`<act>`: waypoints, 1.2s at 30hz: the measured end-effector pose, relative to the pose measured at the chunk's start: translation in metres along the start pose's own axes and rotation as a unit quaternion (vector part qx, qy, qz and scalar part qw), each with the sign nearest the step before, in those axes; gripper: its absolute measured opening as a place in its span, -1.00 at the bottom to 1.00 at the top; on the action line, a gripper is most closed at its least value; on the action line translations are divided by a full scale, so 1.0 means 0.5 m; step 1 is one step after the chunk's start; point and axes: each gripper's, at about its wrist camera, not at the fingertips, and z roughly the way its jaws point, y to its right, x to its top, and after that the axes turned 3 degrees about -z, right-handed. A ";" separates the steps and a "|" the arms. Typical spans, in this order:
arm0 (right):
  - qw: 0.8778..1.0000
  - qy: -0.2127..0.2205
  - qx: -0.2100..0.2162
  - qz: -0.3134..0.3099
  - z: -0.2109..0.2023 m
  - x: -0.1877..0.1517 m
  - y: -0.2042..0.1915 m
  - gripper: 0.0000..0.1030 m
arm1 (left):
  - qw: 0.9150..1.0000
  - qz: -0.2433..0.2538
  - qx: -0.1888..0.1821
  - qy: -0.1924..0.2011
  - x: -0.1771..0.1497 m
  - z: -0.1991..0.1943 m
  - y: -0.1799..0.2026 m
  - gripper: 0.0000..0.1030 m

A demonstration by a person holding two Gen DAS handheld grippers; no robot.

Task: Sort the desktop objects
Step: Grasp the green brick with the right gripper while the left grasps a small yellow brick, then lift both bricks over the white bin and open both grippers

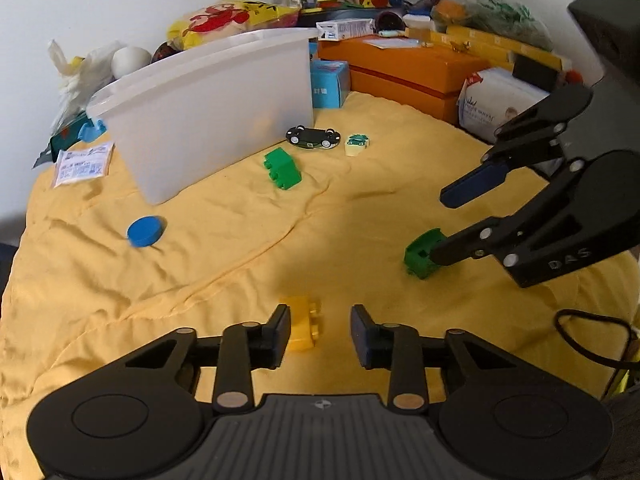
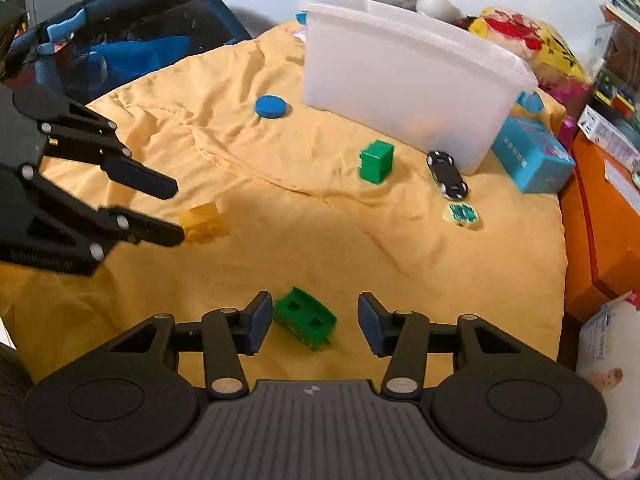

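Both your tools are open: left tool (image 1: 320, 330) straddles the yellow brick (image 1: 304, 324), right tool (image 2: 314, 326) the green brick (image 2: 306, 322). They're light, rigid plastic; pinch the flat sides.

Both grippers hung low, angled toward each other. The left gripper (image 1: 320, 330) had its jaws spread wide apart, and the right gripper (image 2: 315, 326) was likewise parted, its fingers clamping nothing.
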 end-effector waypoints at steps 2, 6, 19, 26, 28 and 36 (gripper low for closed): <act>1.000 0.004 0.002 0.004 -0.004 0.000 -0.002 -0.06 | 1.000 0.006 0.003 -0.015 0.000 0.021 0.001 -0.38; 0.999 0.007 0.012 -0.030 0.001 -0.003 -0.013 -0.26 | 1.000 -0.008 0.019 -0.024 0.000 0.040 -0.023 -0.42; 0.994 -0.018 0.063 -0.091 0.057 -0.012 0.019 -0.22 | 0.999 -0.041 -0.011 -0.031 -0.020 0.041 -0.048 -0.51; 0.998 -0.056 -0.002 0.010 0.055 0.003 -0.005 -0.51 | 0.998 -0.050 -0.009 -0.026 -0.024 0.043 -0.049 -0.50; 0.998 -0.050 -0.031 0.019 0.054 0.003 -0.030 -0.46 | 0.998 -0.051 -0.010 -0.022 -0.026 0.043 -0.050 -0.48; 0.998 -0.033 -0.009 0.045 0.056 0.017 -0.024 -0.53 | 0.998 -0.053 -0.034 -0.017 -0.014 0.032 -0.053 -0.66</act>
